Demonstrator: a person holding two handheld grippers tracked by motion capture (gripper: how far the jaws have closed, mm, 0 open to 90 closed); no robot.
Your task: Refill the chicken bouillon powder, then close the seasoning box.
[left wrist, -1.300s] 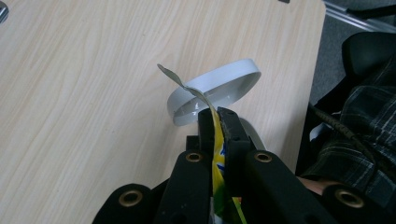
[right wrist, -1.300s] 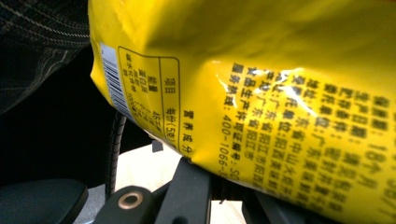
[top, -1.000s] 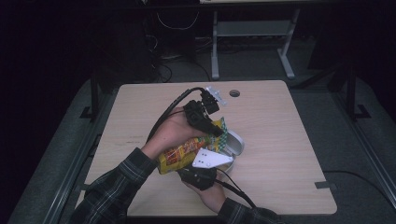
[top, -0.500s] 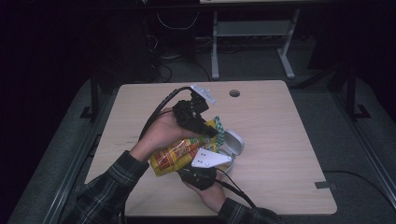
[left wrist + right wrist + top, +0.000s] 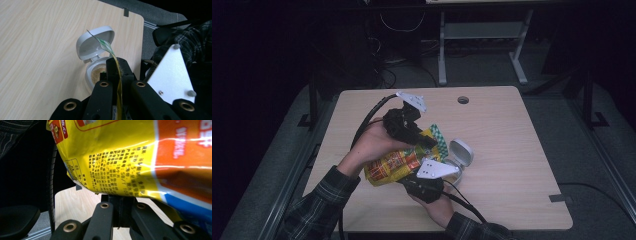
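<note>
High view: a yellow snack bag (image 5: 394,165) is held tilted above the wooden table (image 5: 522,165), its green-checked top edge clamped between the closed jaws of the left gripper (image 5: 424,142), its lower part pinched by the closed right gripper (image 5: 424,175). Just beside it, a small grey container (image 5: 96,73) with its lid flipped open is seen holding beige grains.

I have my left gripper (image 5: 424,141) raised above the tabletop's middle, jaws clamped together and angled down. My right gripper (image 5: 424,175) sits lower, nearer the front edge, jaws also closed.
</note>
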